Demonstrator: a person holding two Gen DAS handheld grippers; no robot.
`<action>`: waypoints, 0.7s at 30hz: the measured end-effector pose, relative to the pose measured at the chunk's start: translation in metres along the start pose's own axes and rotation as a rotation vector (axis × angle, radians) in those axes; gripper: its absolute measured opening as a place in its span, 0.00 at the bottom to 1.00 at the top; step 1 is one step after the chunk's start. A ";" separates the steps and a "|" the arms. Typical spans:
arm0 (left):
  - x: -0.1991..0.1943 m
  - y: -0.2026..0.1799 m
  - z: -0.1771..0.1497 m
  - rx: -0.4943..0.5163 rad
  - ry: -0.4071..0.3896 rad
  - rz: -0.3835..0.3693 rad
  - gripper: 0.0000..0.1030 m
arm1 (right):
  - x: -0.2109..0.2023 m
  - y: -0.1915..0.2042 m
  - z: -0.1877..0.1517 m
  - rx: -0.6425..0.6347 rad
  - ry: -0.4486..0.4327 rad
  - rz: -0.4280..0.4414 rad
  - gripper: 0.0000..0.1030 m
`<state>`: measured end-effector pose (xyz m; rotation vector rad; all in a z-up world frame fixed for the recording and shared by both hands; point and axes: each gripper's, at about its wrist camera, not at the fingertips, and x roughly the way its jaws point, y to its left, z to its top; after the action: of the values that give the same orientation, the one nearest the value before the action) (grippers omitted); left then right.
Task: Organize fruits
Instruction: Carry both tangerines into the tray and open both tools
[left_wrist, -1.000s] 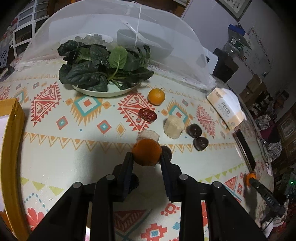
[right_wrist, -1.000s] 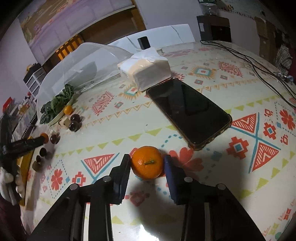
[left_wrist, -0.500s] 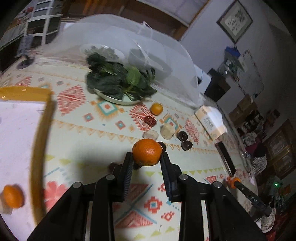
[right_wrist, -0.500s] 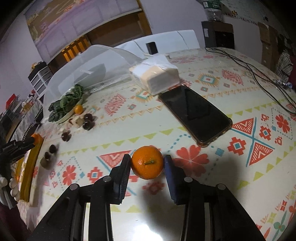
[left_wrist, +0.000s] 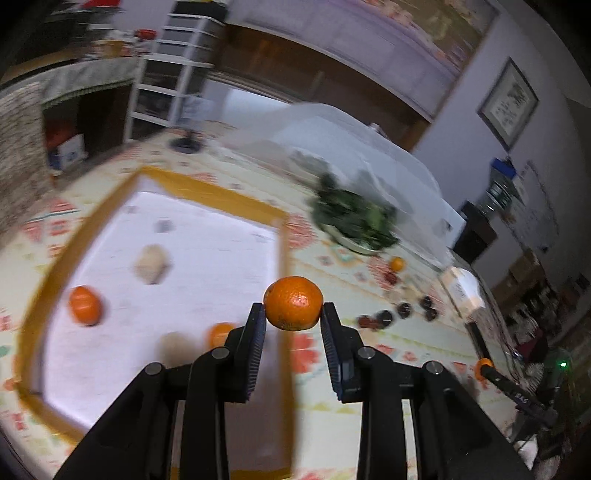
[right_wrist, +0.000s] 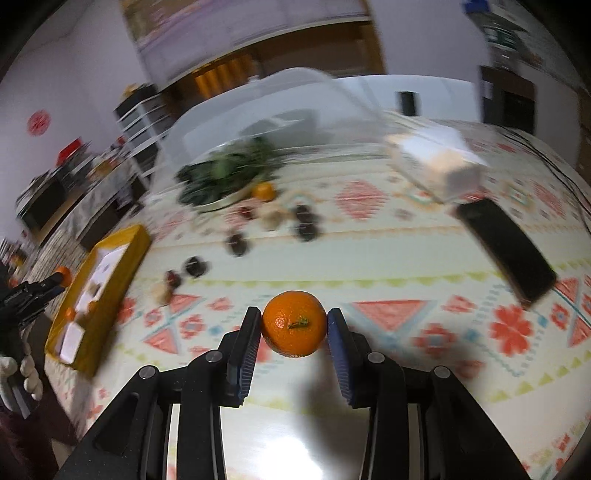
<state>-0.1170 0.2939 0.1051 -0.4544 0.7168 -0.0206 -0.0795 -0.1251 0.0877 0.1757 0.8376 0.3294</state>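
My left gripper (left_wrist: 292, 314) is shut on an orange mandarin (left_wrist: 293, 302) and holds it in the air over the right edge of a yellow-rimmed tray (left_wrist: 207, 195). The tray holds two mandarins (left_wrist: 85, 305) and pale lumps (left_wrist: 152, 259). My right gripper (right_wrist: 293, 326) is shut on another mandarin (right_wrist: 294, 323), stem toward the camera, held above the patterned tablecloth. In the right wrist view the tray (right_wrist: 122, 266) sits far left, with the left gripper (right_wrist: 33, 291) beside it.
A plate of leafy greens (right_wrist: 225, 175) under a clear dome (right_wrist: 266, 107), a loose mandarin (right_wrist: 263, 191), dark fruits (right_wrist: 306, 221) and pale lumps lie mid-table. A tissue pack (right_wrist: 437, 158) and black phone (right_wrist: 506, 247) lie right.
My left gripper lifted its mandarin and swung left until the tray came under it. My right gripper lifted its mandarin off the table and turned left toward the fruits and tray.
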 end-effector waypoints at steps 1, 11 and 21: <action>-0.003 0.009 -0.002 -0.008 -0.004 0.021 0.29 | 0.005 0.013 0.001 -0.017 0.009 0.022 0.39; -0.012 0.079 -0.017 -0.047 -0.035 0.217 0.29 | 0.067 0.160 0.016 -0.194 0.097 0.243 0.39; -0.001 0.107 -0.026 -0.058 0.006 0.258 0.29 | 0.144 0.272 0.024 -0.279 0.207 0.376 0.39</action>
<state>-0.1485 0.3804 0.0448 -0.4148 0.7794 0.2422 -0.0306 0.1792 0.0794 0.0374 0.9516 0.8237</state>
